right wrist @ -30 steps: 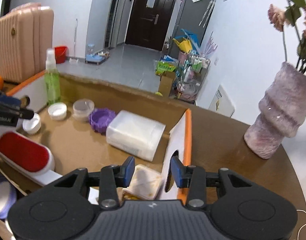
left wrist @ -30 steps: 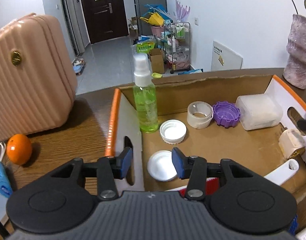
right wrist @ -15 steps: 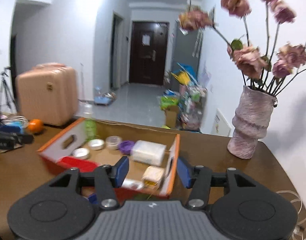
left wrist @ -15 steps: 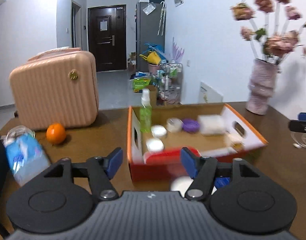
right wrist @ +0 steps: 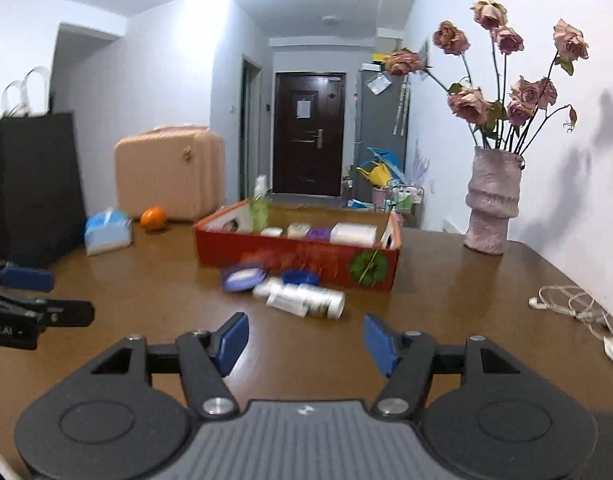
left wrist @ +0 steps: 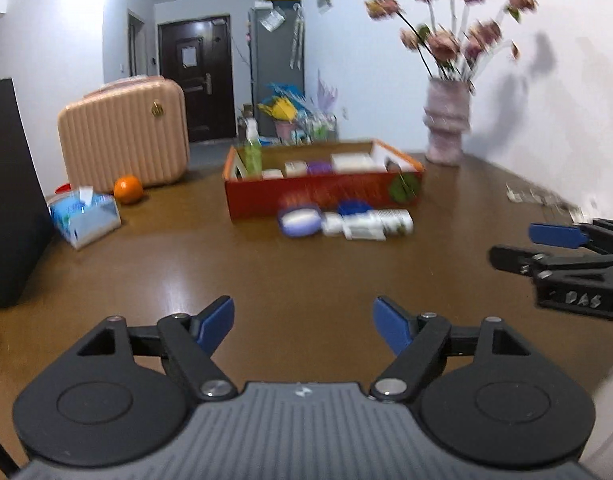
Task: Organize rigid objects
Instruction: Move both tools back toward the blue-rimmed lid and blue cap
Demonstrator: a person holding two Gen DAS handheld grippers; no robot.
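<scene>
Bench (right wrist: 446, 308): brown wood, carrying all items listed.

One red cardboard box (right wrist: 298, 254), open-topped, mid-bench. Inside, one green spray bottle (right wrist: 259, 208) standing upright at its left end, then in a row one white lid (right wrist: 272, 231), one pale jar (right wrist: 298, 229), one purple lid (right wrist: 319, 234) and one white lidded container (right wrist: 353, 233).

In front of the box, on the bench: one purple-rimmed oval case (right wrist: 242, 276), one blue lid (right wrist: 300, 277), and a small cluster of white tubes or bottles (right wrist: 302, 298) lying on their sides; blur prevents a count.

Elsewhere: one orange (right wrist: 153, 218), one tissue pack (right wrist: 107, 231), one pink suitcase (right wrist: 170, 174), one vase of roses (right wrist: 491, 200), one white earphone cable (right wrist: 578, 312).

Left gripper (left wrist: 302, 322): fingers wide apart, holding nothing. Right gripper (right wrist: 304, 336): fingers wide apart, holding nothing. Both are well short of the box.
</scene>
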